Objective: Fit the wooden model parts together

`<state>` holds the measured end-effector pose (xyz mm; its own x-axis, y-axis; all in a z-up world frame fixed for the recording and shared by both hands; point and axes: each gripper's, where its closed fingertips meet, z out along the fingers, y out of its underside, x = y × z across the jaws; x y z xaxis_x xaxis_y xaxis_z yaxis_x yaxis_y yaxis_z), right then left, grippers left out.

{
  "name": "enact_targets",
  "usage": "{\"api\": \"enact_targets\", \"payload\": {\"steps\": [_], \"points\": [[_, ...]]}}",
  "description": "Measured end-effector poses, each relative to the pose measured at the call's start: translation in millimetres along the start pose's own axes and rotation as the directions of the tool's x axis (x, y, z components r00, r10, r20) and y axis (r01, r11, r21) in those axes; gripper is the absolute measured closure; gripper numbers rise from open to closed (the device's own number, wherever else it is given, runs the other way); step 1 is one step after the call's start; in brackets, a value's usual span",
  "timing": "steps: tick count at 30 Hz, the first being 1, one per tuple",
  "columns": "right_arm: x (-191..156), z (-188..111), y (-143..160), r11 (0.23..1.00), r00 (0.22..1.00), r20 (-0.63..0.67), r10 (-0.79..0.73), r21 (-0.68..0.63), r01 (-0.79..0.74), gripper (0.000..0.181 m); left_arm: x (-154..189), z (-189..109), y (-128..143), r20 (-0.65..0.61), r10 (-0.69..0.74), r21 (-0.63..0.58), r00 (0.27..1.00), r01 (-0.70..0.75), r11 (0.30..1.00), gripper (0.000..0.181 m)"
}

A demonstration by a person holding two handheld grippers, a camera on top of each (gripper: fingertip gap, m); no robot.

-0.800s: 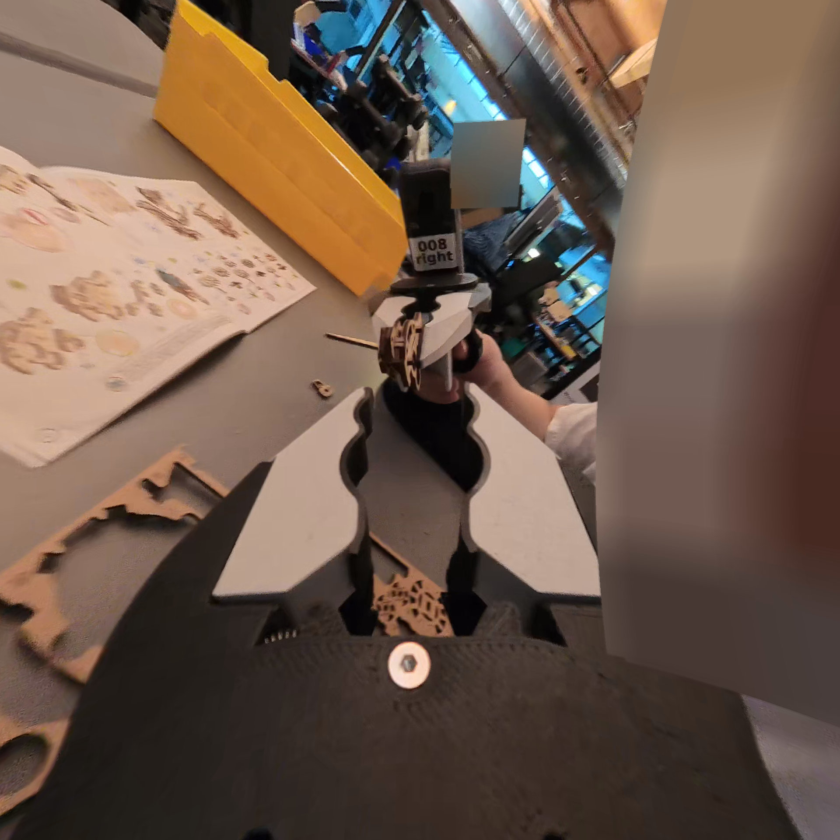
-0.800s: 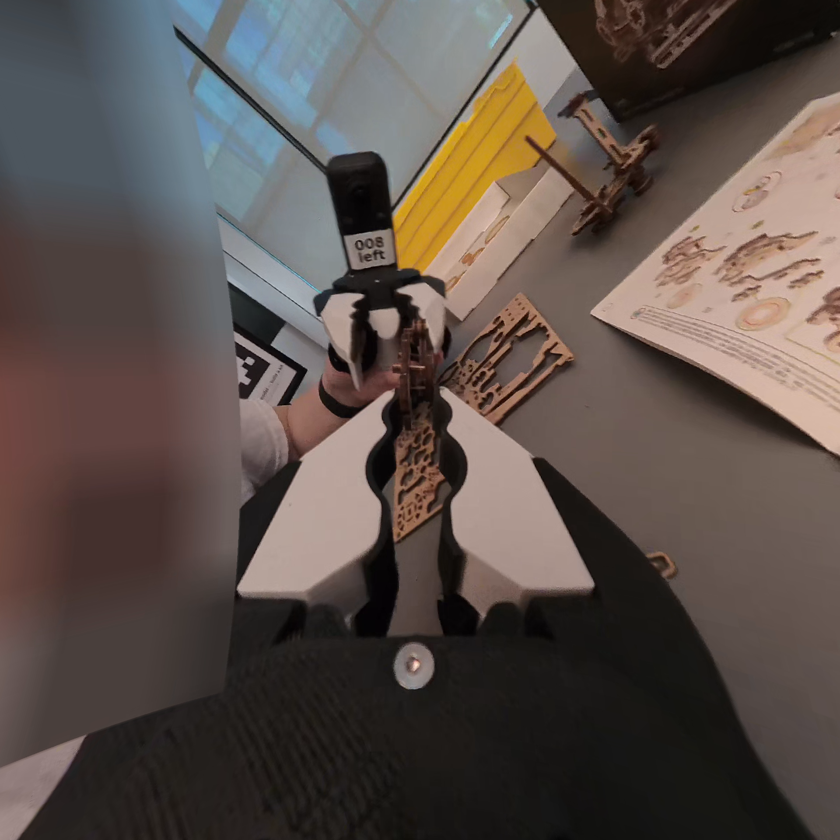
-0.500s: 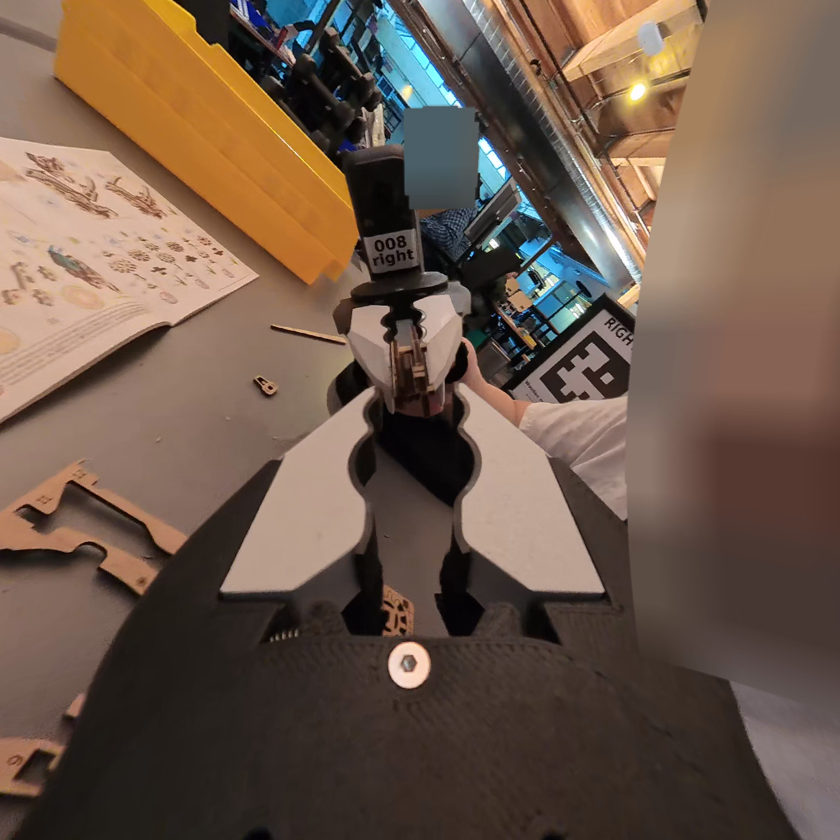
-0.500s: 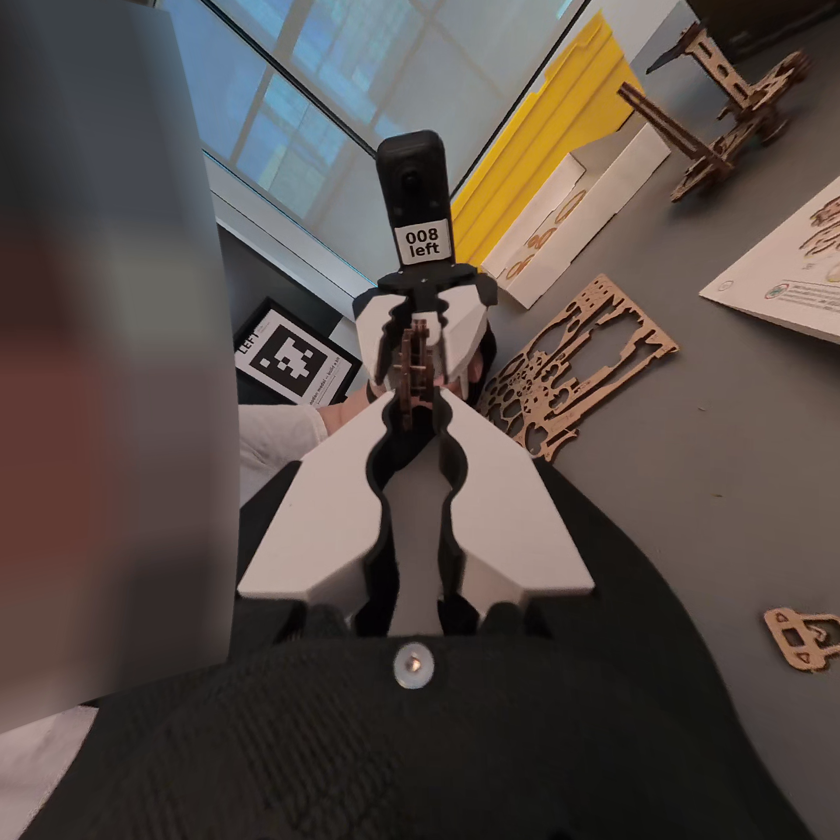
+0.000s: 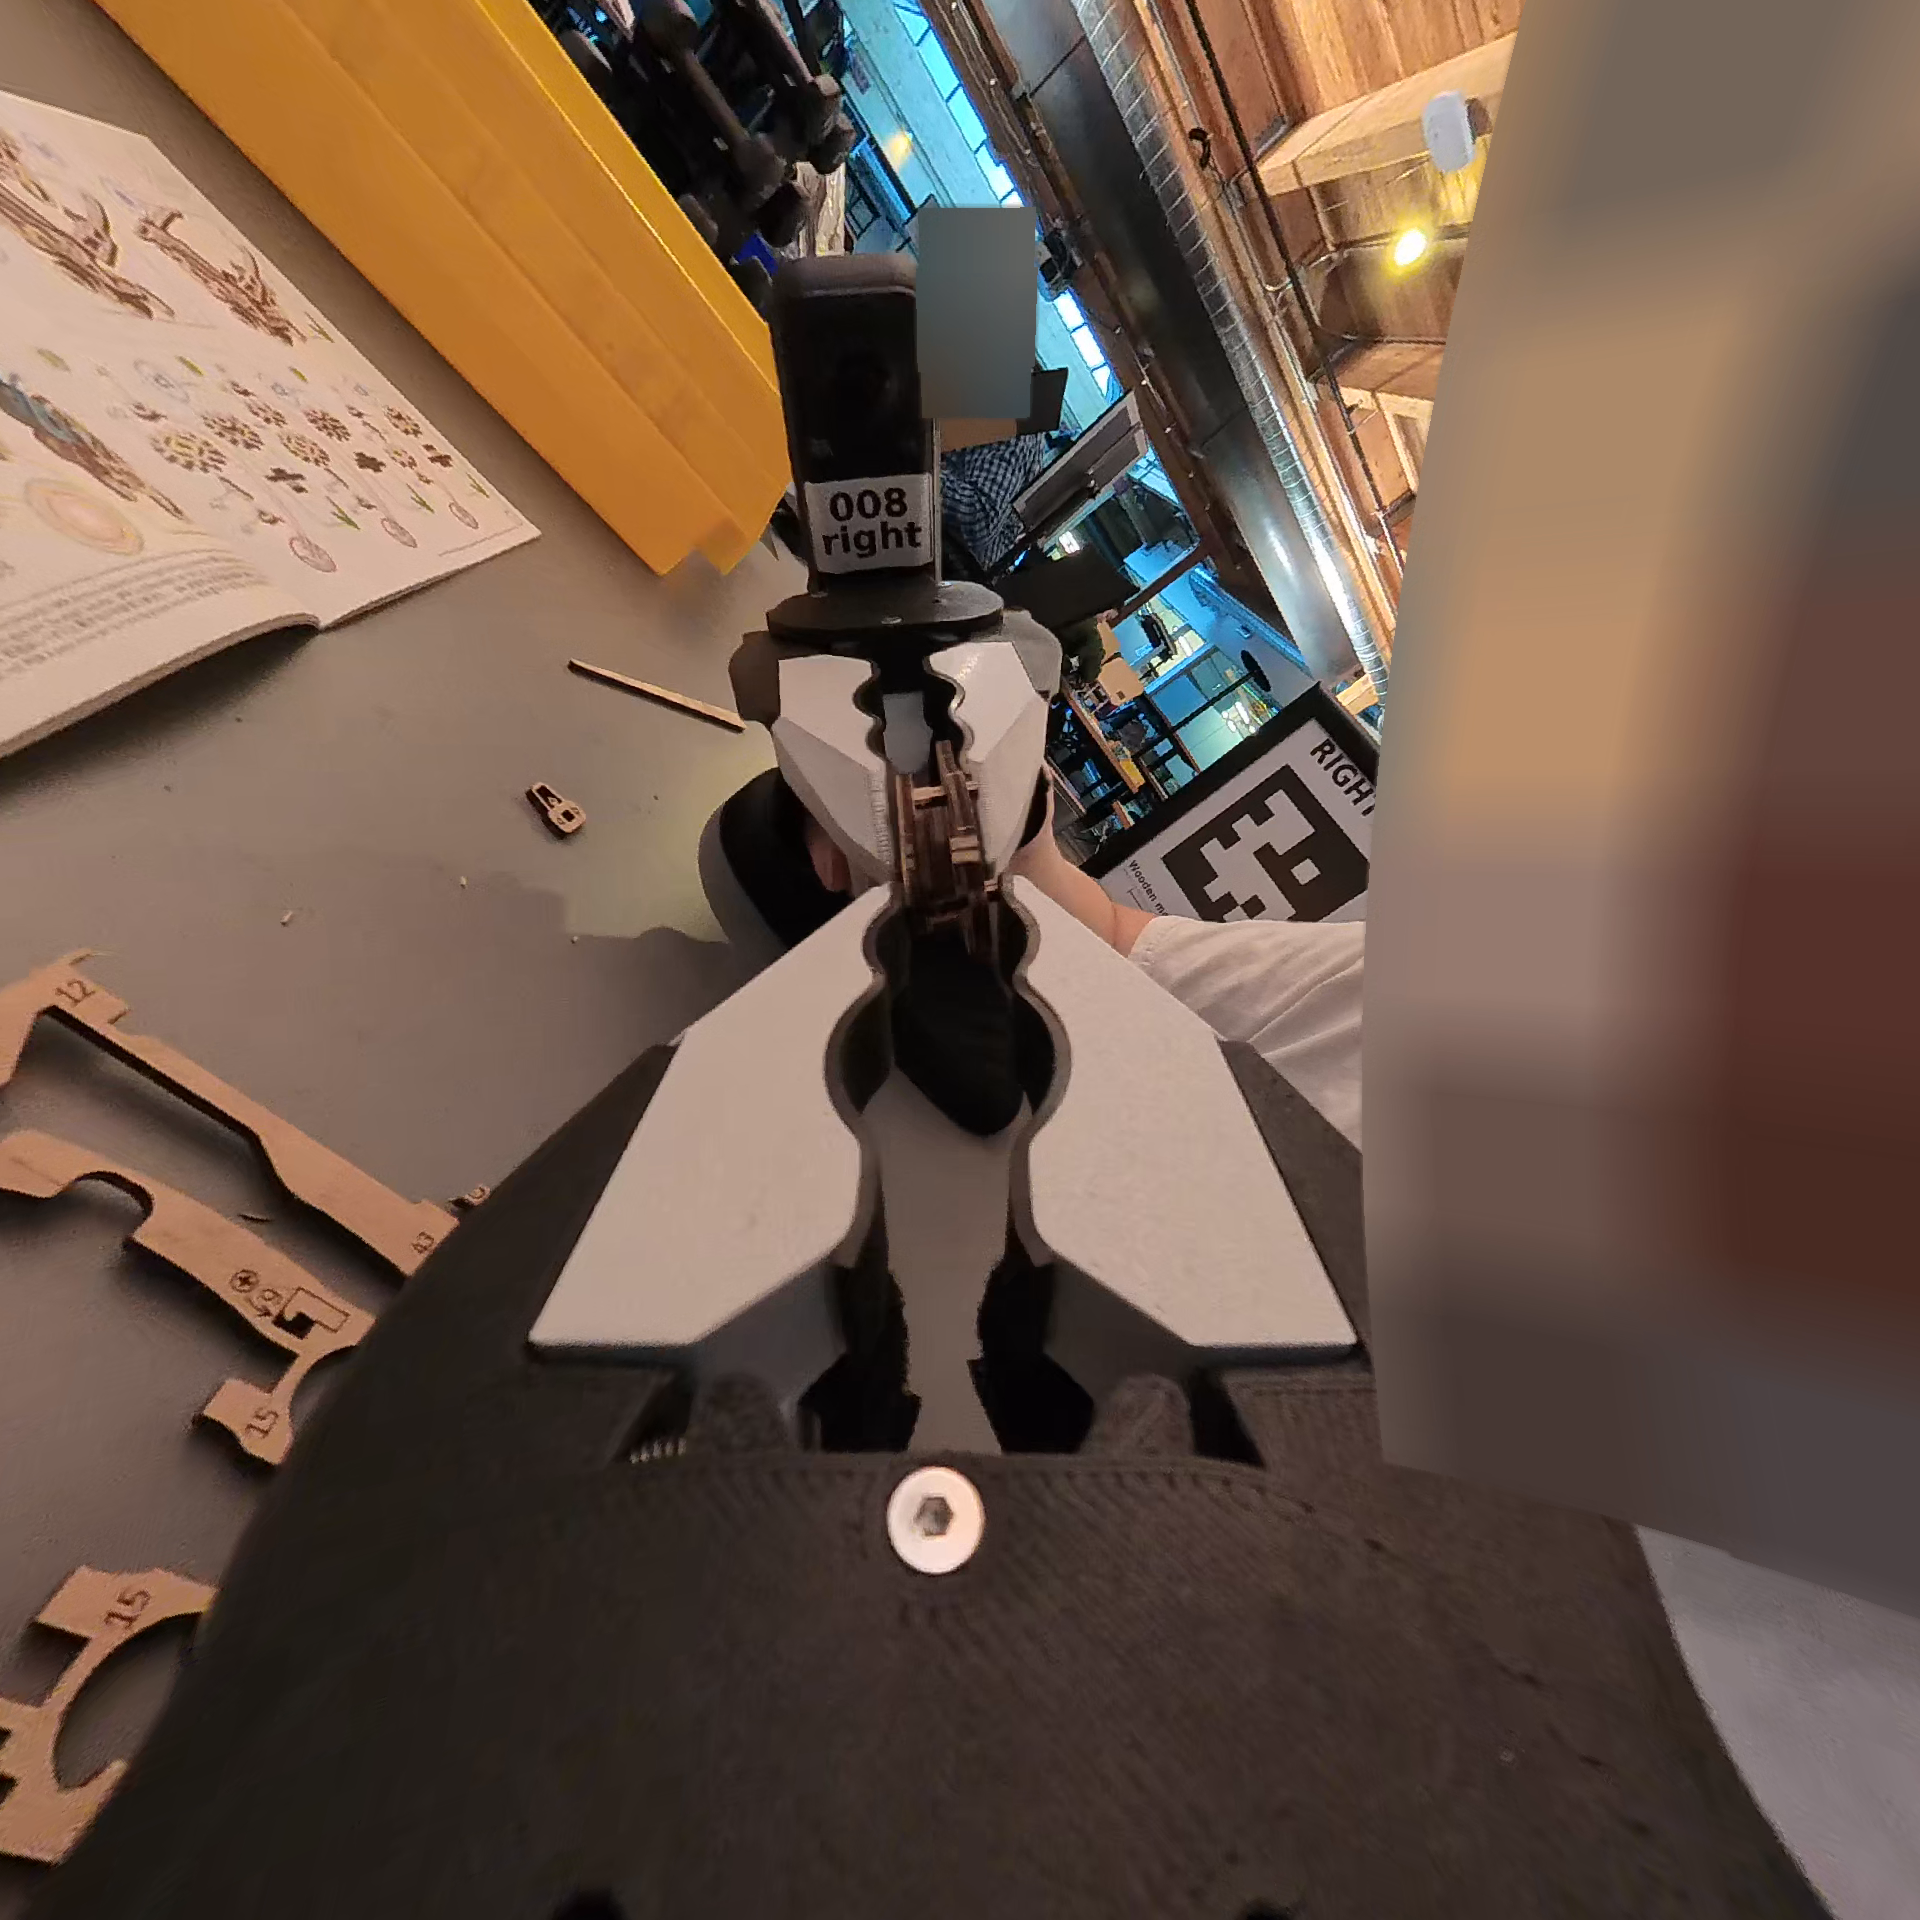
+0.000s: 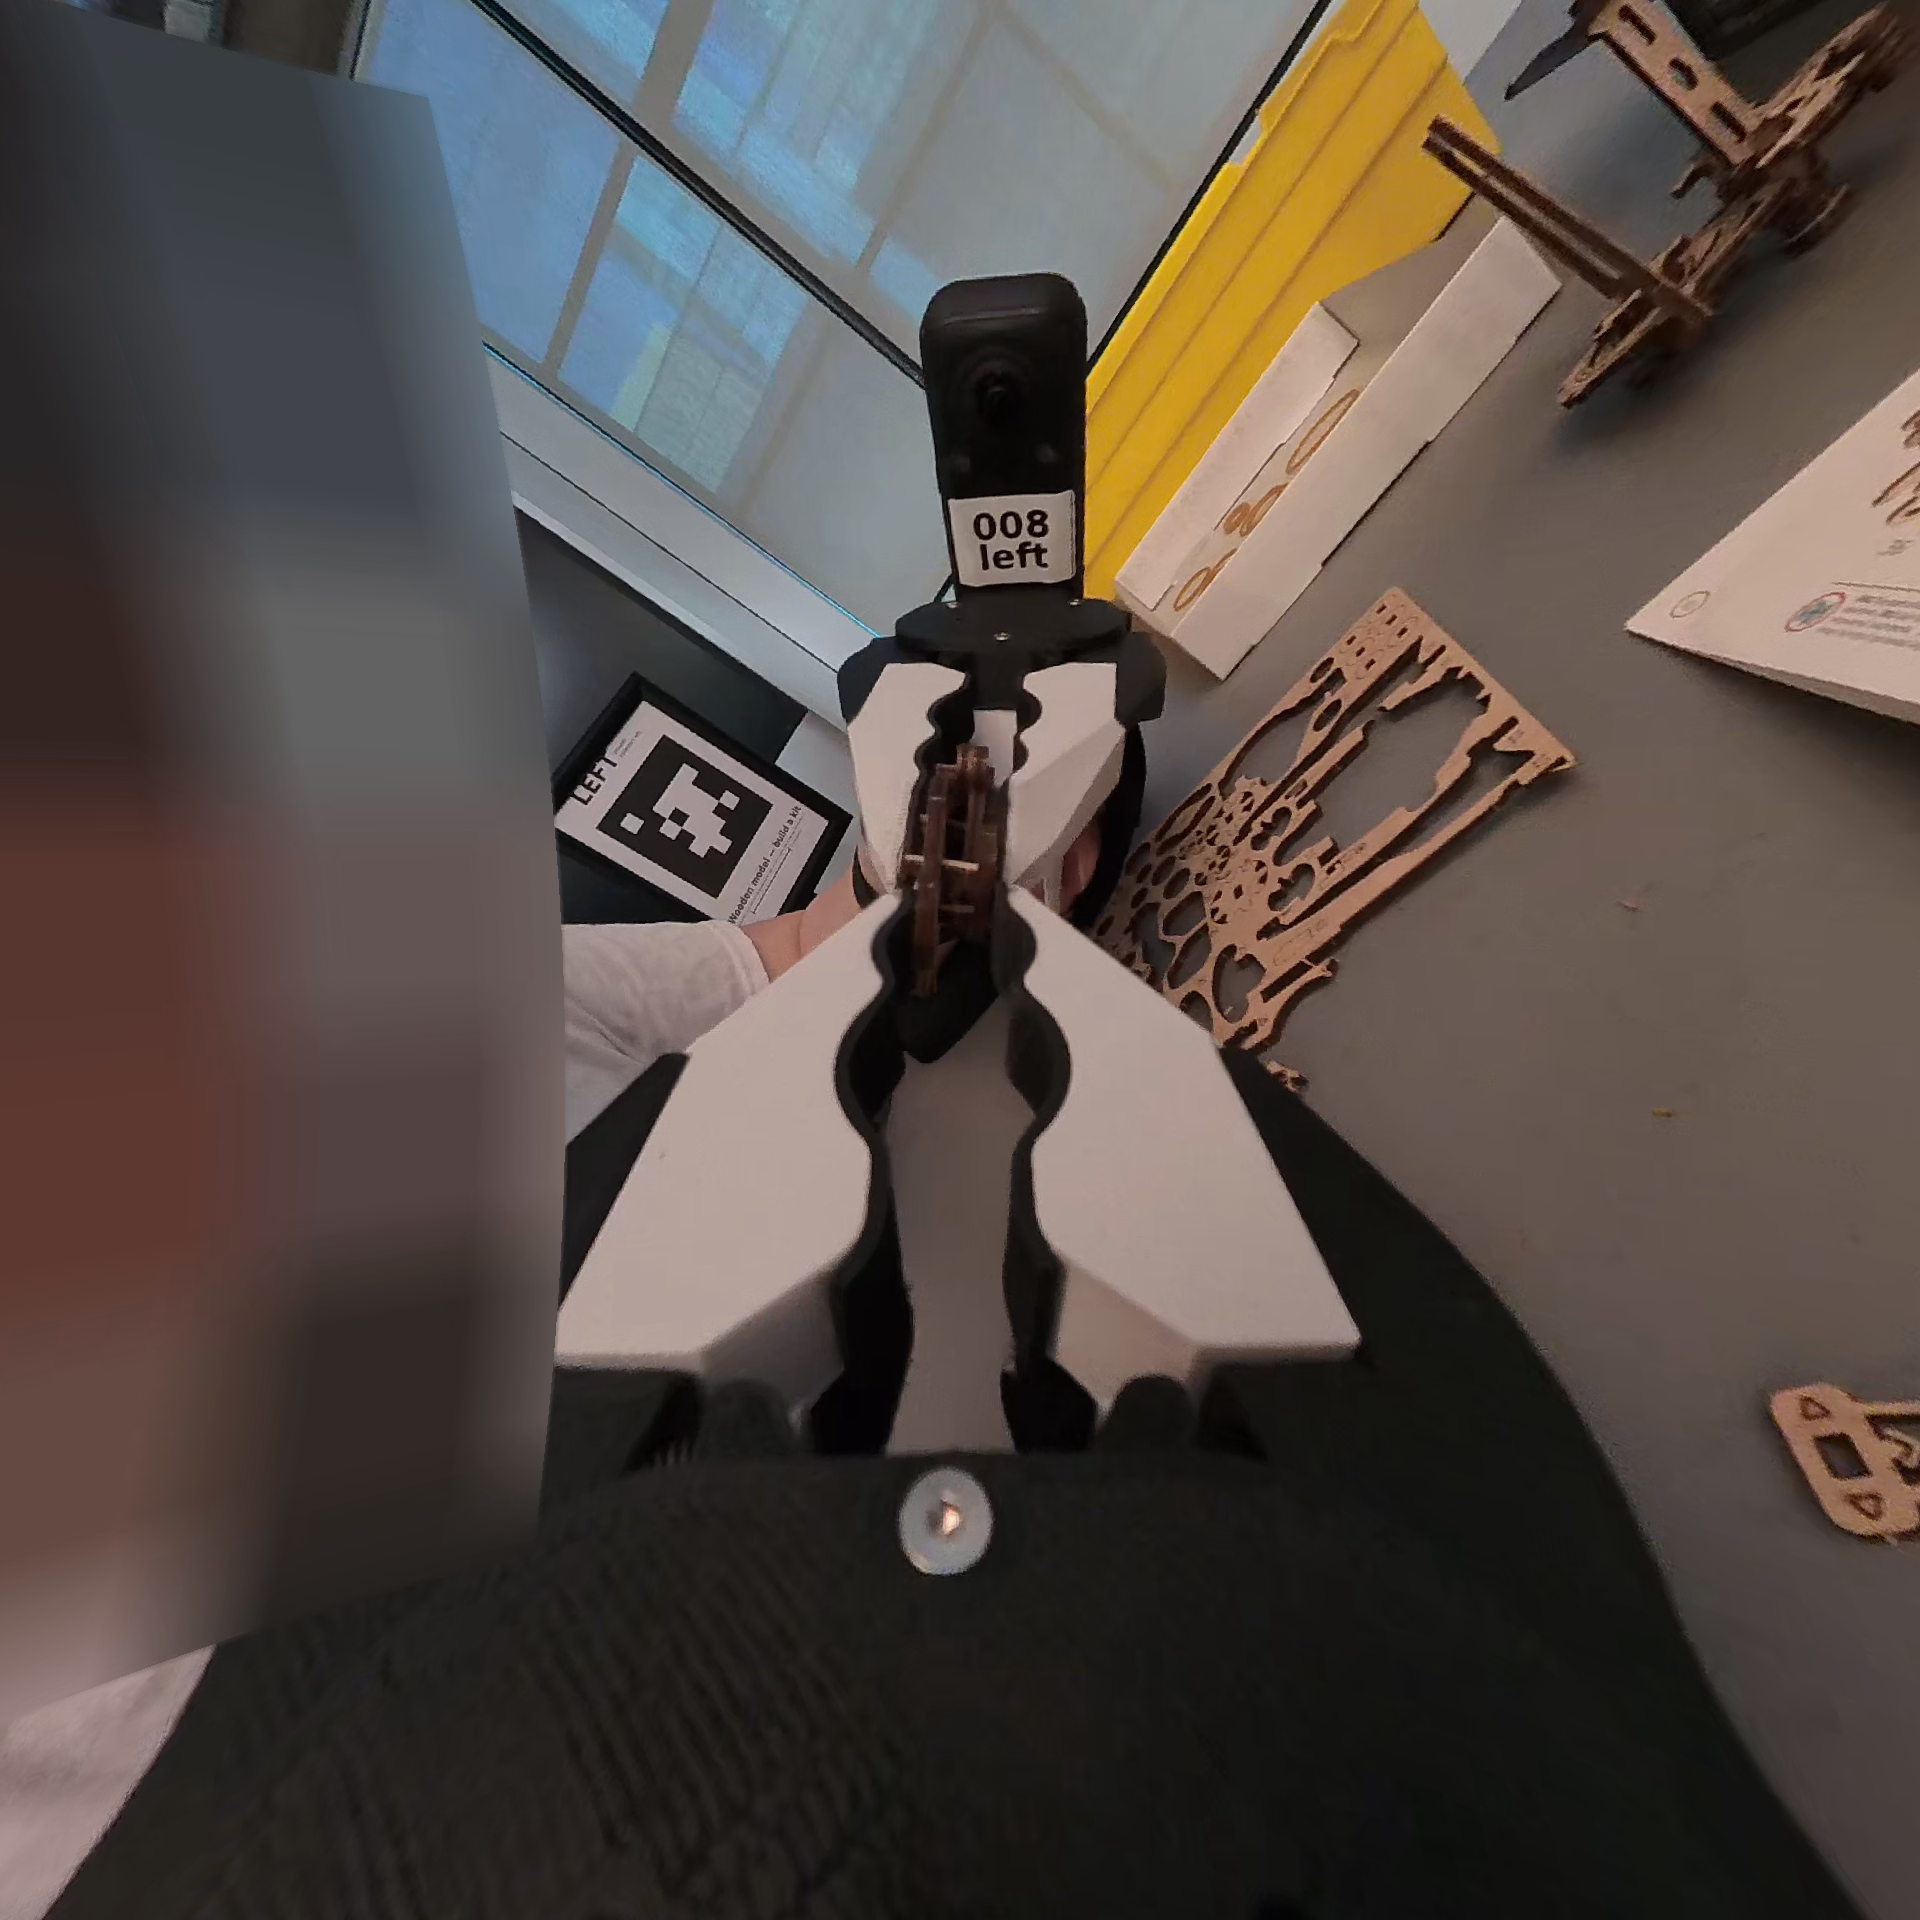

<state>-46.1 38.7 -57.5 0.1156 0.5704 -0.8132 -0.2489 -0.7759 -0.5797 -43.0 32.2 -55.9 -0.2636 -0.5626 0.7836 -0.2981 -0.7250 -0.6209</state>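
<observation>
Your left gripper [image 5: 940,914] and right gripper [image 6: 951,920] meet tip to tip above the table [image 5: 416,831]. Both appear narrowed onto one small wooden assembly [image 5: 940,842], held in the air between them. This two-sided hold probably lets you press its layers together squarely. The joint itself is hidden by the fingers, so you cannot confirm seating. Cut-out wooden sheets [image 6: 1340,821] and an instruction booklet [image 5: 208,468] lie outward on the table, partly cropped.
</observation>
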Motion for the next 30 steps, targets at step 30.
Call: {"api": "enact_targets", "payload": {"steps": [30], "points": [[8, -25, 15, 0.537, 0.550, -0.085, -0.831, -0.384, 0.751, 0.145, -18, 5, 21, 0.053, -0.196, -0.053, 0.979, 0.199, 0.979, 0.166]]}}
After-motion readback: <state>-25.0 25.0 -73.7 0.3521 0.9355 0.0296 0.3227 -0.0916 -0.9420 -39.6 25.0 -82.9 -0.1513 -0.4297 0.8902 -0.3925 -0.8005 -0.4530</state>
